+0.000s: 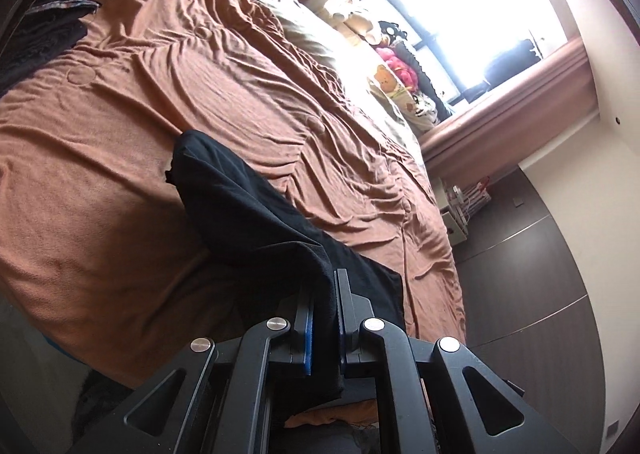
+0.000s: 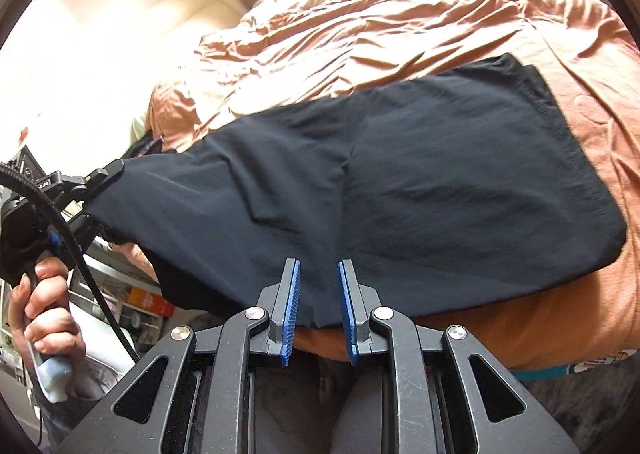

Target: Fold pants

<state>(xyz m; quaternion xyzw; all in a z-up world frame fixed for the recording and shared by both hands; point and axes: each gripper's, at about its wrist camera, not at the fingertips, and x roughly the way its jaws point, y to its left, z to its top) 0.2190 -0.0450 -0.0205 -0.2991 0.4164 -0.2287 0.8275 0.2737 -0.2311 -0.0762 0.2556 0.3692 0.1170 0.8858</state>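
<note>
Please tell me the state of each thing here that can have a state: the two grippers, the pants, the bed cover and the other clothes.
left gripper: shut on the pants, lifting one end.
right gripper: jaws apart, pants edge between the pads; grip unclear.
pants: black, one end lifted, the other lying on the bed.
bed cover: brown, wrinkled.
dark clothes: stacked at the bed's far corner.
curtain: drawn open.

Black pants [image 2: 420, 182], partly spread on the bed, one end lifted off it
</note>
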